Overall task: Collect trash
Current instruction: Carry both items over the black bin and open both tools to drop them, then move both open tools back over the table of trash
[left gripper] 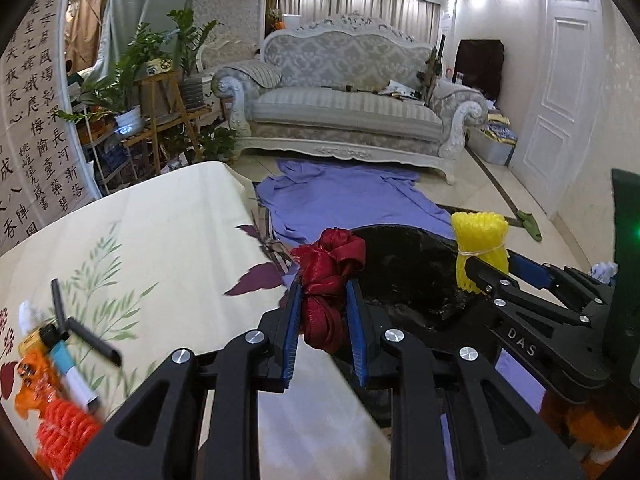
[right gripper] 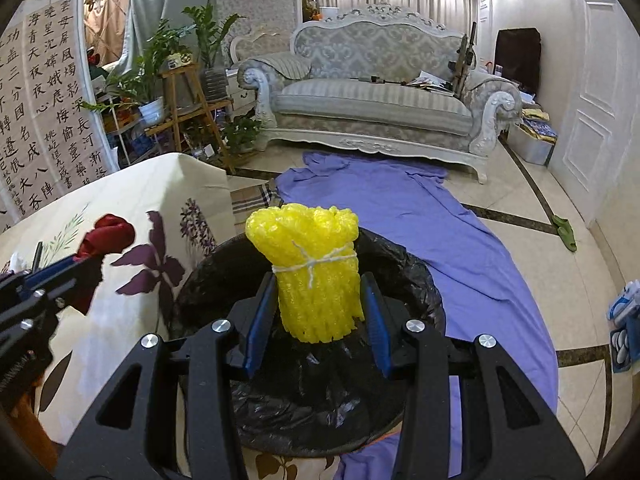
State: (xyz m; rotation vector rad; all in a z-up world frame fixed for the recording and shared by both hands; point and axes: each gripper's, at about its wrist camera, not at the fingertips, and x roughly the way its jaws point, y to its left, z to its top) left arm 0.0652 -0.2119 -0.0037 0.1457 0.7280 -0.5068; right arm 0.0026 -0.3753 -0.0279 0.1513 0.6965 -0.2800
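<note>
On the far left, on the cream tablecloth (left gripper: 168, 240) printed with leaves, lies a small heap of leftover trash: two black tubes (left gripper: 94, 338), one orange foam net (left gripper: 66, 432), one lighter-like yellow piece (left gripper: 38, 340) and one white-and-blue marker-like piece (left gripper: 76, 376), all blurred.

Right of them the left gripper (left gripper: 326, 312) is clamped on one wad of red ribbon (left gripper: 330, 276). The wad's long axis runs along the fingers, and its bunched, knotted end points away from the camera, past the fingertips, toward the sofa (left gripper: 348, 100). It sits over the table's right edge, just left of the bin.

The bin, one round trash can lined with a black bag (right gripper: 404, 280), stands on the floor beside the table, on a purple sheet (right gripper: 460, 232) spread toward the sofa.

Further right, the right gripper (right gripper: 318, 304) is clamped on one bundle of yellow foam netting (right gripper: 312, 264), tied round its middle with white string. The bundle stands upright between the blue pads, long axis along the fingers, its wider frilled end pointing up and away. It hangs directly over the open mouth of the bin.

On the floor at far right lies one green slipper (right gripper: 564, 232).
</note>
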